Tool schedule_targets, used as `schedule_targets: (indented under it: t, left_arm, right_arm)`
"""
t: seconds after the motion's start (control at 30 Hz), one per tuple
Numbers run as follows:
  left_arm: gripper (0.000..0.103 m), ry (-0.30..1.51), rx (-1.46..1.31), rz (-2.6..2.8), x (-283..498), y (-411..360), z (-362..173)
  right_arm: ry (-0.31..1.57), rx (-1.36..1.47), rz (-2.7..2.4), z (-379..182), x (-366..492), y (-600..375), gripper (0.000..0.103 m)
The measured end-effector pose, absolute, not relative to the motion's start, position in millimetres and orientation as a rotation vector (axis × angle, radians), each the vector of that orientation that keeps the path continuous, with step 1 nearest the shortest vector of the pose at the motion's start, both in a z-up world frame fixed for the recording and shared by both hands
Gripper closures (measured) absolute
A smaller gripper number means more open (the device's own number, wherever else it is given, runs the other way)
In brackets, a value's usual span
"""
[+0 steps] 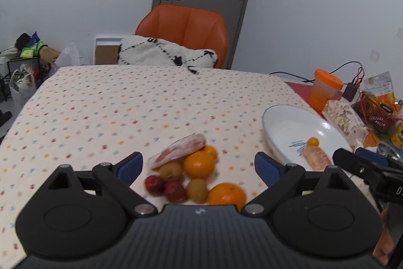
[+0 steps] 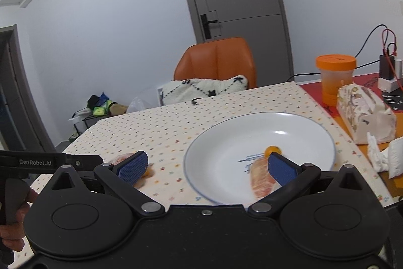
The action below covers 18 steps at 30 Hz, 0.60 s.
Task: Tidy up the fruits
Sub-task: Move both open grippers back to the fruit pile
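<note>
Two grippers hang over a table covered with a dotted cloth (image 1: 113, 102). From the left wrist, the left gripper (image 1: 199, 168) has its fingers spread wide, empty, above a pile of fruit (image 1: 191, 178): two red fruits (image 1: 165, 188), two brownish ones, three oranges (image 1: 199, 164) and a wrapped pink wedge (image 1: 178, 151), all lying close together on the cloth. That pile is nearly hidden from the right wrist, where only a blurred orange edge peeks past the left pad. To the right sits a white plate (image 2: 226, 140) holding a small orange fruit (image 2: 272, 149) and a second pink wedge (image 2: 260, 178); the right-wrist view shows it far more fully. The right gripper (image 2: 207, 167) hangs near the plate's front rim, fingers also spread, gripping nothing. Further right stand an orange-lidded jar (image 2: 336, 75) and a tissue pack (image 2: 362, 112). Behind the table are an orange chair (image 1: 183, 29) with a white cushion (image 1: 166, 54), a grey door and pale walls.
</note>
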<state>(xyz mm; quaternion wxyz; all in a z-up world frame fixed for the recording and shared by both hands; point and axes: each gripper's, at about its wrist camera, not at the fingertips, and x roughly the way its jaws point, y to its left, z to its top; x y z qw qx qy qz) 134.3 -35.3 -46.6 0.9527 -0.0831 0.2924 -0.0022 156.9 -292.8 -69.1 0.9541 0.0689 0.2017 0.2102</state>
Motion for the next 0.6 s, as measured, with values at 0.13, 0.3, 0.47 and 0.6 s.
schedule_targets:
  t: [0.13,0.3,0.47,0.6]
  left_arm:
    - [0.009,0.605,-0.179,0.020,125.7,-24.6,-50.2]
    - [0.009,0.612,-0.188,0.039,117.6,-12.1,-54.1]
    - [0.011,0.608,-0.203,0.061,110.8,1.3,-57.0]
    - [0.019,0.615,-0.219,0.063,108.5,8.1,-60.0]
  right_arm:
    - [0.422,0.133,0.455,-69.4,153.4,-283.8,0.000]
    - [0.440,0.116,0.483,-69.7,150.7,-272.0,0.000]
    - [0.470,0.072,0.511,-70.6,150.9,-262.6,0.000]
    - [0.488,0.063,0.550,-71.8,150.8,-255.6,0.000]
